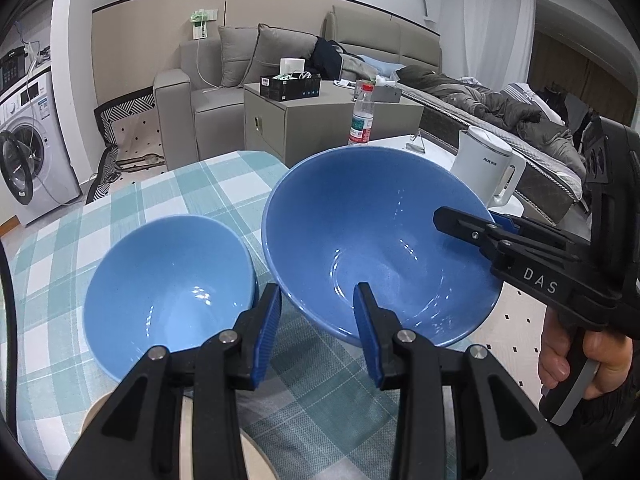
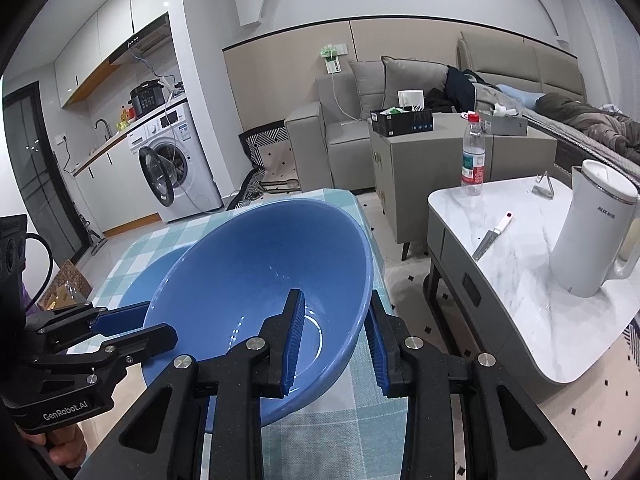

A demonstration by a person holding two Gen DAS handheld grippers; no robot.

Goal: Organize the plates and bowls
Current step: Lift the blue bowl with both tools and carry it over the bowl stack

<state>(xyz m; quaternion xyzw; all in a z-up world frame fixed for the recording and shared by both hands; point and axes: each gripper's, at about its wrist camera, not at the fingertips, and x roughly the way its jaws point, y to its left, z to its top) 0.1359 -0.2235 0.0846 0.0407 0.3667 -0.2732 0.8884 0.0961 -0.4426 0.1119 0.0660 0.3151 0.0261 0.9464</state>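
A large blue bowl (image 1: 376, 248) is tilted above the checked tablecloth (image 1: 168, 192). My right gripper (image 2: 334, 340) straddles its right rim, one finger inside and one outside; the jaws look closed on the rim. It also shows in the left wrist view (image 1: 476, 224). A smaller blue bowl (image 1: 168, 284) sits on the cloth to the left. My left gripper (image 1: 318, 320) is open; its jaws straddle the big bowl's near rim without clamping. In the right wrist view the big bowl (image 2: 256, 288) fills the middle, the small bowl (image 2: 160, 276) peeks out behind it, and the left gripper (image 2: 132, 324) is at its left edge.
A pale plate edge (image 1: 256, 456) lies under my left gripper. A white side table (image 2: 520, 264) to the right holds a kettle (image 2: 592, 232), a water bottle (image 2: 473, 156) and a knife (image 2: 490, 236). A sofa, cabinet and washing machine stand behind.
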